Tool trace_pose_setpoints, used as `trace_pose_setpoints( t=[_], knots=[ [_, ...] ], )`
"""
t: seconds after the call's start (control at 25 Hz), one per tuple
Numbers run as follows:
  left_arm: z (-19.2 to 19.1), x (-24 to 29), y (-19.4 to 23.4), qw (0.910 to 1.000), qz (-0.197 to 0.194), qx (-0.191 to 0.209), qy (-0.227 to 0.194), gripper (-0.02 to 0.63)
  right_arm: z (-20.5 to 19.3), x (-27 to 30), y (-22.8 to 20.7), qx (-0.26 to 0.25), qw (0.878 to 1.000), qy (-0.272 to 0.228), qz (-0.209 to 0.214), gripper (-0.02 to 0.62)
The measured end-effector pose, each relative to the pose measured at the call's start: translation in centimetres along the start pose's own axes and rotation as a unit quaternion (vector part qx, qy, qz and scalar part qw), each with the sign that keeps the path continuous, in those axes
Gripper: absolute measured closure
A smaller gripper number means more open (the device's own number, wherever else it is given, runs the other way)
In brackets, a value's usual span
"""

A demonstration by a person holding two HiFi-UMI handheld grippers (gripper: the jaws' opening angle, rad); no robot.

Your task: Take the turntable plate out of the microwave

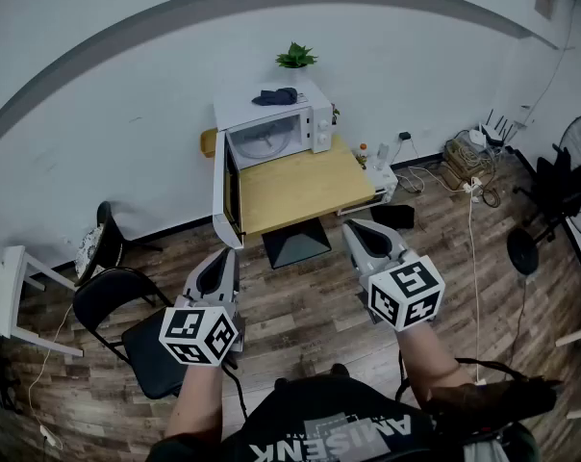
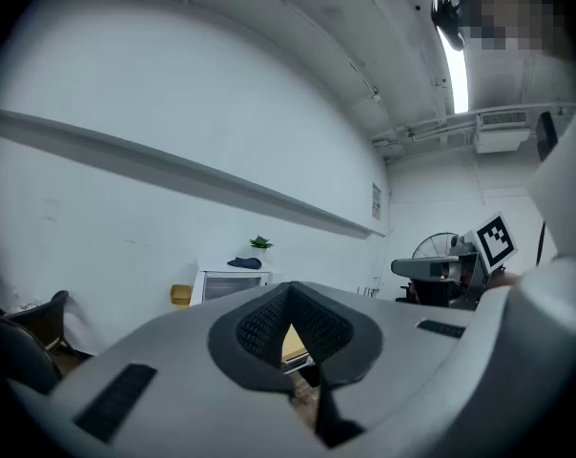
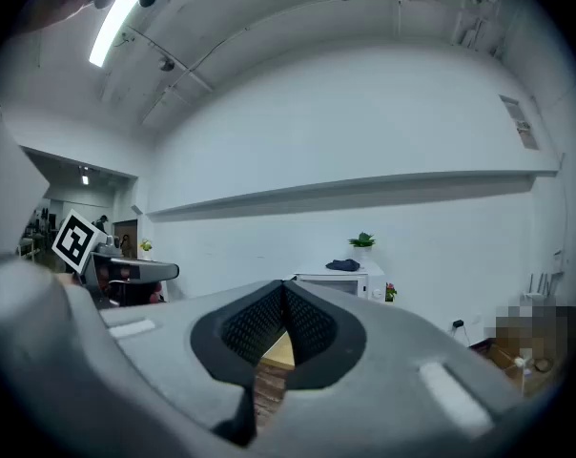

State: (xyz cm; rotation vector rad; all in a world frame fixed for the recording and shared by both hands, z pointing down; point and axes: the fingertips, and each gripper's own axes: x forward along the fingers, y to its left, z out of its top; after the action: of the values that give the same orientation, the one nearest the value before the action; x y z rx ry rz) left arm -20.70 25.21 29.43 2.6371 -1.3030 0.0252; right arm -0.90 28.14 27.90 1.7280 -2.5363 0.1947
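Observation:
A white microwave (image 1: 271, 128) stands at the far end of a wooden table (image 1: 295, 191) against the wall, its door (image 1: 221, 192) swung open to the left. The round glass turntable plate (image 1: 265, 142) lies inside the cavity. Both grippers are held well short of the table, over the wooden floor. My left gripper (image 1: 225, 255) is shut and empty, and so is my right gripper (image 1: 360, 229). In the left gripper view the closed jaws (image 2: 290, 296) point toward the distant microwave (image 2: 229, 284). The right gripper view shows the same, with shut jaws (image 3: 283, 294) and the microwave (image 3: 336, 282) far ahead.
A potted plant (image 1: 295, 57) and a dark cloth (image 1: 276, 95) sit on top of the microwave. A black folding chair (image 1: 127, 325) stands on the left, near a white table (image 1: 7, 287). Cables and a basket (image 1: 468, 157) lie at right, with a fan (image 1: 579, 162) beyond.

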Motion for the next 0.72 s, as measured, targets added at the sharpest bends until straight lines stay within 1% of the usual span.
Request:
trace_pose_setpoints(
  t=[0.16,0.36,0.52,0.72],
  knots=[
    [0.3,0.3,0.7,1.0,0.0,-0.01,0.002,0.604,0.1,0.6,0.2,0.001,1.0,0.001,-0.001,0.591],
    [0.2,0.6,0.9,1.0,0.0,-0.001,0.005,0.604,-0.1,1.1,0.6,0.003,1.0,0.004,0.001,0.591],
    [0.1,0.4,1.1,1.0,-0.003,-0.003,0.003,0.604,0.0,1.2,0.8,0.024,1.0,-0.008,-0.001,0.589],
    [0.2,0.1,2.1,1.0,0.003,0.004,0.002,0.604,0.1,1.9,1.4,0.027,0.999,-0.015,-0.013,0.589]
  ],
)
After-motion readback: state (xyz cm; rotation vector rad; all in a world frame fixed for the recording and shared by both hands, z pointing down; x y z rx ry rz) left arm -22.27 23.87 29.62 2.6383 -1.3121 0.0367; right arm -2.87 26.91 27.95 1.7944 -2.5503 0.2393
